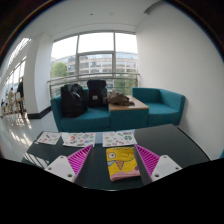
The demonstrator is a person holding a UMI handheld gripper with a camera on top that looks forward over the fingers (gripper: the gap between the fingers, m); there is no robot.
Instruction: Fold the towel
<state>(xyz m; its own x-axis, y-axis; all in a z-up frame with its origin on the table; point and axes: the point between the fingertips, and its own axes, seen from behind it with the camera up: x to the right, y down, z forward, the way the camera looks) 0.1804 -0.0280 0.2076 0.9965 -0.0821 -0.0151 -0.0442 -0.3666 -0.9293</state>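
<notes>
A folded yellow towel (122, 163) with a cartoon print and a pink edge lies on the dark table (170, 140). It rests between my two fingers, with a gap on each side. My gripper (113, 160) is open, its pink pads (79, 158) standing left and right of the towel. Neither finger touches the cloth.
Beyond the towel, three patterned mats or cards (78, 139) lie in a row on the table. Behind the table stands a teal sofa (110, 112) with black bags (73, 99) on it, under large windows.
</notes>
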